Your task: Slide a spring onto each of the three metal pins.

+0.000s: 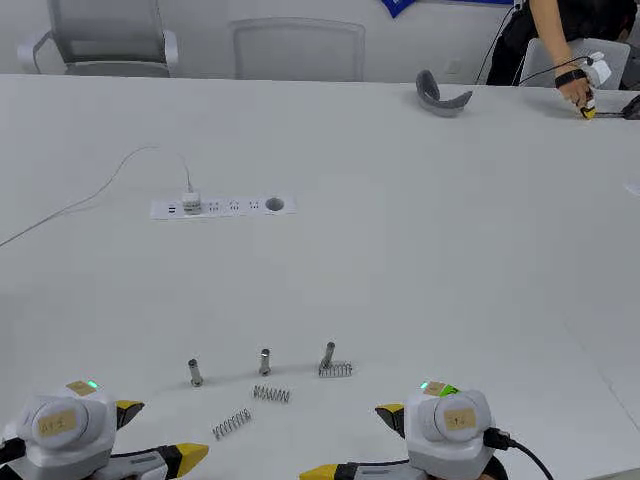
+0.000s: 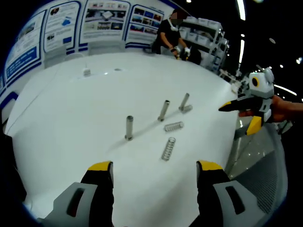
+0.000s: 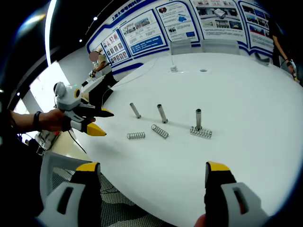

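Note:
Three short metal pins stand upright in a row near the table's front: left pin (image 1: pixel 195 372), middle pin (image 1: pixel 265 361), right pin (image 1: pixel 328 354). Three loose springs lie flat by them: one (image 1: pixel 232 424) in front of the left pin, one (image 1: pixel 272 394) before the middle pin, one (image 1: pixel 336 370) touching the right pin's base. My left gripper (image 1: pixel 160 432) is at the bottom left, open and holding nothing; its own view has the pins (image 2: pixel 164 110) and springs (image 2: pixel 168 148) ahead. My right gripper (image 1: pixel 353 442) is at the bottom right, open and holding nothing, facing the pins (image 3: pixel 162 113).
A white power strip (image 1: pixel 222 206) with a plugged charger and a trailing cable lies mid-table. A grey curved object (image 1: pixel 440 97) rests at the far right. Chairs (image 1: pixel 297 48) stand behind the table, and a person's hand (image 1: pixel 577 88) works at the far right corner.

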`<state>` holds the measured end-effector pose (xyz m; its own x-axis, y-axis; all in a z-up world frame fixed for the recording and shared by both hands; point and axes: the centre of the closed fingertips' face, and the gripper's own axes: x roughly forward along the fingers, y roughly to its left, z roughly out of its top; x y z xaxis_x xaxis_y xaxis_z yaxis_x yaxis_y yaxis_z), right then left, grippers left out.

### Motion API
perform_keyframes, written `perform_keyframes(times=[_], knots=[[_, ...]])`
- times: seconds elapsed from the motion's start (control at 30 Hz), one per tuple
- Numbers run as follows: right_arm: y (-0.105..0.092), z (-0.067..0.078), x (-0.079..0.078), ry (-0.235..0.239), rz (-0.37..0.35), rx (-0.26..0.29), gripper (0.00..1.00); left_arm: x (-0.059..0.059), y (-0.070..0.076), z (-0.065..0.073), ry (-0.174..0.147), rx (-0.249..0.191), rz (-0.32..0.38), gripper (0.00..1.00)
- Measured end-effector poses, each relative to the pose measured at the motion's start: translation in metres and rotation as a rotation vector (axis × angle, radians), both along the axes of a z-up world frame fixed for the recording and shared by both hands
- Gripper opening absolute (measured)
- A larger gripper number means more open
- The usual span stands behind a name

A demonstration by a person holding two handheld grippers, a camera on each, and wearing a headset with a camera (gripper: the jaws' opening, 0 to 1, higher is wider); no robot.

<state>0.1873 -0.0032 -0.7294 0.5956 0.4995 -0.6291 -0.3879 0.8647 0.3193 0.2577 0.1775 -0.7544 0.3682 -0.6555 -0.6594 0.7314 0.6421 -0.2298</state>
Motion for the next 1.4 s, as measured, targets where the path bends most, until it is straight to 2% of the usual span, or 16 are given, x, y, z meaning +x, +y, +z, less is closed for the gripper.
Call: perform_keyframes(times=[0.13,0.43,0.7,0.9,0.97,1.03,1.27,1.4], knots=[[0.001,0.000,0.000,-0.001,0.004,-0.002,0.93,-0.002,-0.001,-0.003,0.007,0.005,-0.017,0.73],[0.000,0.000,-0.001,-0.004,0.006,-0.005,0.93,-0.004,-0.009,-0.002,0.000,0.017,-0.054,0.71],[-0.001,0.001,-0.002,-0.006,0.012,-0.009,0.93,-0.001,-0.018,-0.003,-0.030,0.057,-0.128,0.69],[0.001,0.000,-0.005,0.001,0.026,-0.013,0.92,0.000,-0.029,-0.006,-0.044,0.077,-0.169,0.62],[0.002,-0.001,-0.006,0.004,0.032,-0.014,0.92,-0.001,-0.034,-0.007,-0.038,0.072,-0.177,0.57],[0.003,-0.002,-0.006,0.007,0.035,-0.010,0.92,0.000,-0.039,-0.009,-0.024,0.048,-0.162,0.52],[0.007,-0.005,-0.008,0.016,0.056,-0.005,0.92,0.001,-0.058,-0.017,-0.013,0.050,-0.163,0.47],[0.009,-0.007,-0.010,0.023,0.067,-0.001,0.92,0.000,-0.063,-0.022,-0.009,0.060,-0.167,0.46]])
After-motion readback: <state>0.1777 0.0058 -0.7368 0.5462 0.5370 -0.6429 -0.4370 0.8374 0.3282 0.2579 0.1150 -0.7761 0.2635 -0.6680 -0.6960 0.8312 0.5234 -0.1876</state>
